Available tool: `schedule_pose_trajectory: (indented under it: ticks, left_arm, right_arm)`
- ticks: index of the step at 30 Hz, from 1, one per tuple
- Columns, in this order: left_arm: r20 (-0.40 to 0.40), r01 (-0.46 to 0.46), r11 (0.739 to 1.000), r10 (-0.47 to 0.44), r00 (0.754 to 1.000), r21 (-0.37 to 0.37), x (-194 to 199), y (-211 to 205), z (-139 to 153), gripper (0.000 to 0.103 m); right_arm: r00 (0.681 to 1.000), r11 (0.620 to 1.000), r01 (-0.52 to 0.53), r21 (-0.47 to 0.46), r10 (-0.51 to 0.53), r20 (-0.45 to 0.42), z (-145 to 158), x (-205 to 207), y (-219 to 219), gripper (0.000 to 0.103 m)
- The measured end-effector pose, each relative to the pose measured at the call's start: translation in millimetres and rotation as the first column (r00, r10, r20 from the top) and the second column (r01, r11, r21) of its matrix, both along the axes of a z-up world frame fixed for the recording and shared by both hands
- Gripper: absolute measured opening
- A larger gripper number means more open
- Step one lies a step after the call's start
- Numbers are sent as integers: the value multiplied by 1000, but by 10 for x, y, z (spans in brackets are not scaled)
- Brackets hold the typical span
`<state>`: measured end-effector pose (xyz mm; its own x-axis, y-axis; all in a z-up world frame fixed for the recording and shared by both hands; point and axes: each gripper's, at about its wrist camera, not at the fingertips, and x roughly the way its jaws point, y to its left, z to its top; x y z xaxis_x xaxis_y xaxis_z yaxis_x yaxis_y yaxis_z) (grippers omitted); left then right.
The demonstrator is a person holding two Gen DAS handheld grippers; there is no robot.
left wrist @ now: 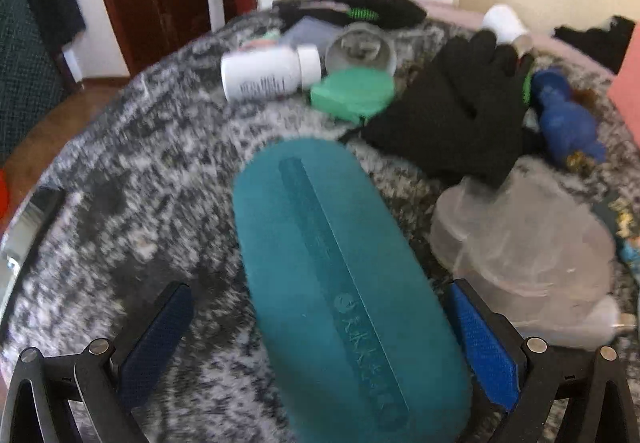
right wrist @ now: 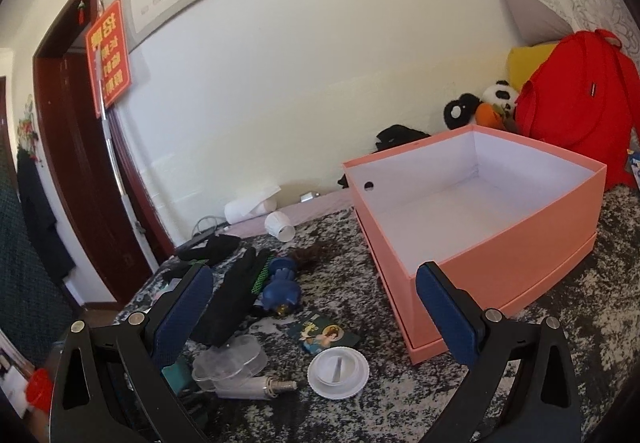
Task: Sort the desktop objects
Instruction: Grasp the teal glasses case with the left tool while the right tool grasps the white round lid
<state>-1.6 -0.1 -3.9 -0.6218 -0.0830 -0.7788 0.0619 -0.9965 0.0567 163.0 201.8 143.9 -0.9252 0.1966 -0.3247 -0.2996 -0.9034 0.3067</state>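
Sorting has barely begun: the pink box (right wrist: pixel 520 243) is empty, the left gripper (left wrist: pixel 320 327) spread open around the teal case (left wrist: pixel 340 283), the right gripper (right wrist: pixel 316 315) open and empty, and clutter such as the black glove (left wrist: pixel 452 111) is unsorted on the surface (left wrist: pixel 140 183).

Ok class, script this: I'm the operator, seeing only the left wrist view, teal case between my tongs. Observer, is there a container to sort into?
Observer: Yes, an open pink box, white inside, nothing visible in it.
Operator: Are the right tongs free?
Observer: The right tongs are open, holding nothing.
Operator: Anything near the box?
Observer: A white round lid lies on the cloth, left of it.
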Motion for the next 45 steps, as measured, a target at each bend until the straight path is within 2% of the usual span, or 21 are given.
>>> schedule_pose_trajectory:
  ticks: [4,7,15,18,21,24,25,27,31,34,37,39,40,45]
  left_arm:
    - [9,-6,1000,5,1000,8,-72,-5,-195,103]
    - [-5,-2,1000,2,1000,9,-19,19,-103,103]
    - [-22,-3,1000,4,1000,27,-98,-10,-188,103]
    - [-26,-5,999,6,1000,49,-72,-22,-171,103]
    - [-28,-2,997,4,1000,75,-65,-29,-153,102]
    - [-43,32,996,-28,999,88,-40,0,-124,90]
    - [-47,44,996,-40,998,77,-26,20,-111,83]
    - [-51,56,997,-53,997,61,-5,50,-101,81]
    - [-34,59,995,-57,998,77,-2,25,-97,80]
    - [-36,62,997,-60,998,50,-2,20,-105,80]
    - [-11,61,996,-61,998,64,0,-3,-125,81]
    - [0,51,997,-51,999,64,-12,-23,-145,90]
    - [6,46,997,-46,999,64,-18,-33,-156,99]
    - [-3,43,997,-42,999,68,-15,-45,-163,101]
  right_arm:
    - [1000,1000,1,-2,-1,-2,-16,-4,10,103]
    - [1000,1000,6,-17,-6,-4,-35,3,40,103]
    - [1000,1000,2,-12,-2,-2,-58,0,19,103]
    - [1000,1000,-28,-4,28,10,-80,-40,-15,103]
    - [995,994,-100,-34,101,22,-107,-113,10,103]
    - [991,987,-130,-92,133,26,-151,-154,89,103]
    - [990,985,-134,-109,138,26,-166,-165,114,103]
    - [989,983,-140,-121,144,31,-187,-182,121,103]
    - [987,982,-146,-120,152,47,-222,-212,90,103]
    - [986,981,-150,-120,158,58,-248,-235,67,103]
    - [984,981,-155,-119,164,69,-274,-257,44,103]
    - [983,981,-158,-116,167,77,-290,-271,24,103]
    - [983,981,-159,-107,168,81,-295,-276,4,103]
    - [977,978,-177,-108,187,100,-336,-322,-39,103]
